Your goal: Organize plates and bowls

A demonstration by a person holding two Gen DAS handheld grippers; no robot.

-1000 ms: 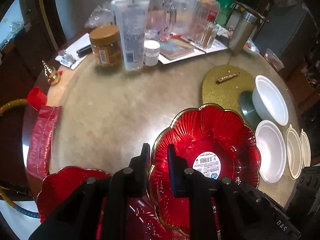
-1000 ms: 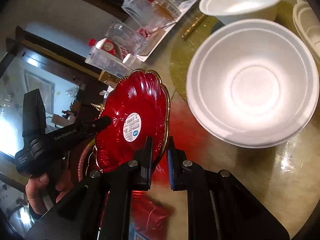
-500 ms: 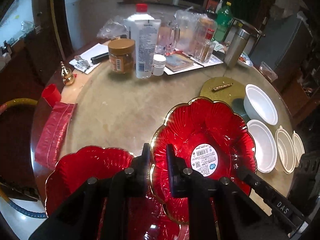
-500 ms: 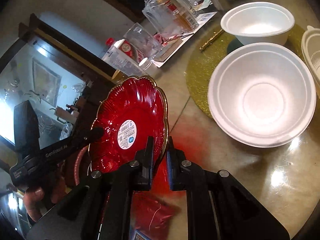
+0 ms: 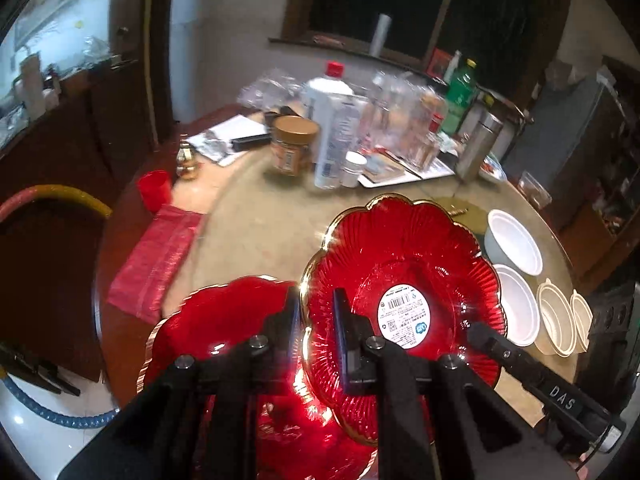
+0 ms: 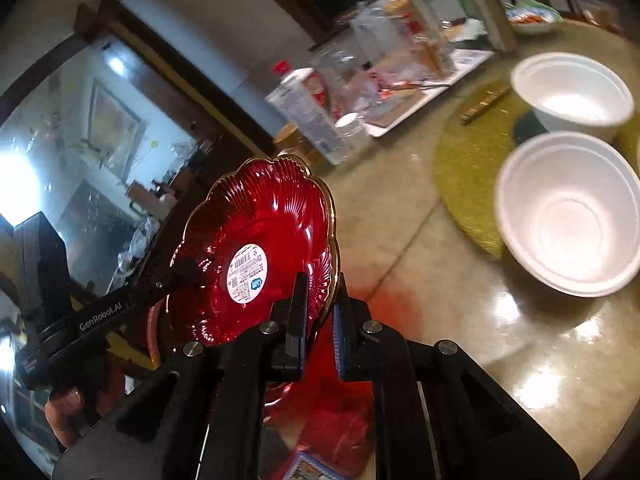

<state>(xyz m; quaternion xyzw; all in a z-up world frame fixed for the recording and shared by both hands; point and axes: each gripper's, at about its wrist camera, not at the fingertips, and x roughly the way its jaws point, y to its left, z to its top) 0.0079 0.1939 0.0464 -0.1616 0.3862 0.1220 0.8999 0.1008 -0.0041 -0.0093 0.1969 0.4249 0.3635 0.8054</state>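
A red flower-shaped plate (image 5: 400,276) with a gold rim and a white barcode sticker hangs tilted above the table, gripped on two sides. My left gripper (image 5: 316,320) is shut on its left rim. My right gripper (image 6: 322,308) is shut on the opposite rim of the same plate (image 6: 272,232), and one of its fingers (image 5: 492,340) shows in the left wrist view. A second red plate (image 5: 216,320) lies underneath, to the left. Two white bowls (image 5: 514,246) (image 5: 516,304) and two small cream tubs (image 5: 556,320) sit on the right.
Bottles, a brown-lidded jar (image 5: 294,144), glasses and a steel flask (image 5: 478,146) crowd the table's far side. A red packet (image 5: 156,256) and red cup (image 5: 154,190) lie at the left edge. A gold mat (image 6: 464,168) lies under the far white bowl (image 6: 572,92). A hand (image 6: 64,408) holds the left gripper.
Both grippers have risen with the red plate between them, pulling back from the table. The second red plate beneath has come further into view on the left.
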